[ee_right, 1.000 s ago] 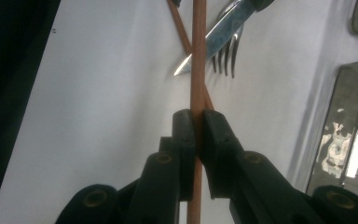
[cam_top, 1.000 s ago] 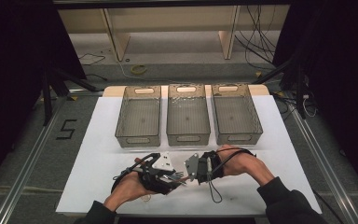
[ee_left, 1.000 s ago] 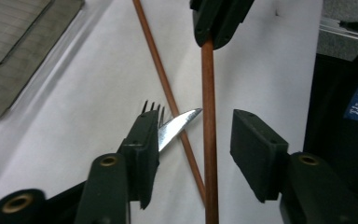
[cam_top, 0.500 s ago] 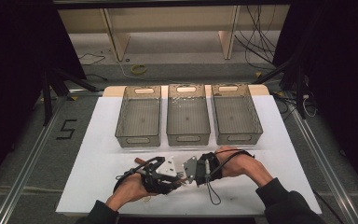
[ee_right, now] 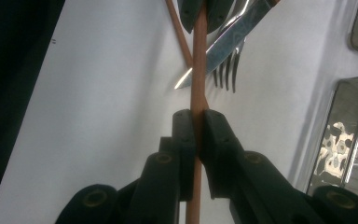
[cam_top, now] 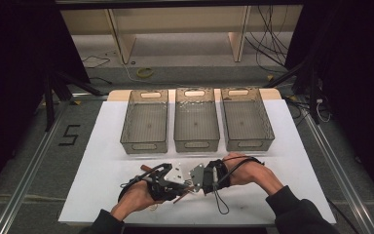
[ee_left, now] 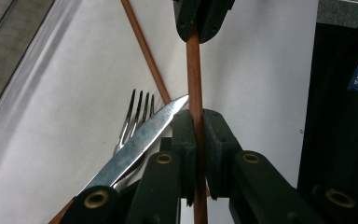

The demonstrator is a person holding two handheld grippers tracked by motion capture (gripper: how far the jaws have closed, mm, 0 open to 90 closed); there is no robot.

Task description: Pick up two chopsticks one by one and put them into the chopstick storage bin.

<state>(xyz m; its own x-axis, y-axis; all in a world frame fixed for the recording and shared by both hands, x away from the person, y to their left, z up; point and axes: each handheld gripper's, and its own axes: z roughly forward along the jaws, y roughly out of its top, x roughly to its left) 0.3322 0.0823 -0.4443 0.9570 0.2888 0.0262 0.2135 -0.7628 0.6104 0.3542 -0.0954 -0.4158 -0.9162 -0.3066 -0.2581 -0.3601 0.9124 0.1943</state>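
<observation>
A brown wooden chopstick runs straight between both grippers just above the white table. My left gripper has just been closing and is now shut on one end of it. Opposite, my right gripper is shut on the other end; its jaw tips show at the top of the left gripper view. Under the stick lie a table knife, a fork and a second chopstick.
Three grey see-through baskets stand in a row just beyond the hands. The white tabletop stretches bare to left and right. Cables trail from both grippers, one looping near the front edge.
The left gripper's jaws have closed onto the chopstick that the right gripper was holding. Both hands have stayed where they were.
</observation>
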